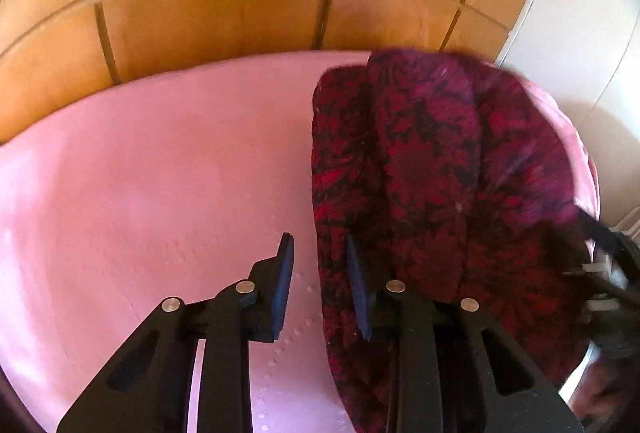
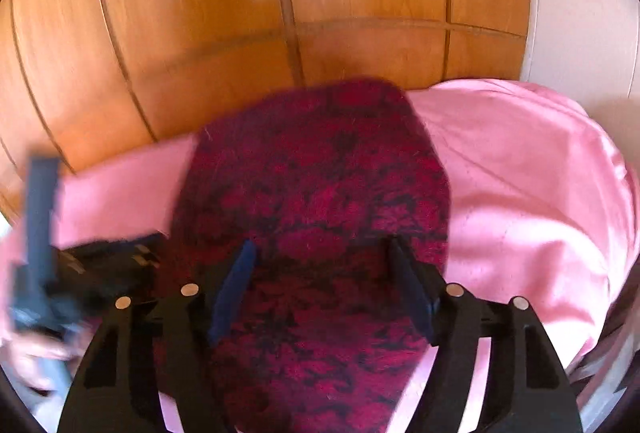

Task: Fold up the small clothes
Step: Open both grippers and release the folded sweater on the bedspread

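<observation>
On a pink sheet [image 1: 140, 173], in front of wooden cupboard doors [image 1: 224, 9], a red-and-black patterned garment [image 1: 432, 169] is spread out. The left gripper [image 1: 320, 285] is held over the garment's left edge, fingers parted around it, not pinching. The right gripper [image 2: 324, 293] is poised above the garment's middle, fingers wide apart, nothing gripped.

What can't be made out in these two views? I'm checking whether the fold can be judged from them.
- Red-and-black patterned garment: motion blur in the right wrist view smears its edges; kind unclear.
- Its near end: cut off by the bottom edge and covered by the right gripper.
- Its right side in the left wrist view: blurred, partly behind the other gripper.
- Left gripper: one finger overlaps the garment's edge; contact unclear.
</observation>
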### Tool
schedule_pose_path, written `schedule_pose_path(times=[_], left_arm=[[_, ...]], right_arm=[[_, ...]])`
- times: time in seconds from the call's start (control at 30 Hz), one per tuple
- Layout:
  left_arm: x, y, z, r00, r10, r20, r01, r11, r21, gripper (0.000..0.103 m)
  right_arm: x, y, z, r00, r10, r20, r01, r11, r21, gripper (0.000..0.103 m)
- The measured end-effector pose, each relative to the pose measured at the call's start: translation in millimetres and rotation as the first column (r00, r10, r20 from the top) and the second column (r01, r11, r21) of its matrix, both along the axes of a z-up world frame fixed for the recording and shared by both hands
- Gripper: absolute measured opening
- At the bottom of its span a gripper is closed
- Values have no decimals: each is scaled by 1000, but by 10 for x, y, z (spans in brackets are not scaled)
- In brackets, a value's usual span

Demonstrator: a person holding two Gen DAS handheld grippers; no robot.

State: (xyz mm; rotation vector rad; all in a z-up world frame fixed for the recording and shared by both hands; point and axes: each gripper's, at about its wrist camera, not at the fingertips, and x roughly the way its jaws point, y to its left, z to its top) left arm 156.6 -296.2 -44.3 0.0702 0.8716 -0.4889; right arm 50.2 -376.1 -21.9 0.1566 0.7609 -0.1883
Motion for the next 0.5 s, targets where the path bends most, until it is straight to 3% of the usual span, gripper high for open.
schedule_pose_path(times=[0.07,0.23,0.3,0.4,0.5], left_arm=[[-72,24,51,1000,7,28,-7,1000,1,27],[-258,223,151,997,60,56,-58,998,-26,28],[-335,313,216,993,90,80,-87,995,-44,43],[-439,397,269,987,117,115,-109,991,-73,52],[-598,482,351,980,129,154,-118,990,-81,53]], right_arm=[[115,109,-155,998,-59,-23,57,995,-80,72],[93,191,-121,995,-97,-6,96,991,-90,73],[-5,250,-76,995,-100,2,99,990,-96,74],[-56,279,-41,993,-114,18,115,991,-71,82],[-131,376,13,993,-115,37,116,992,-42,89]])
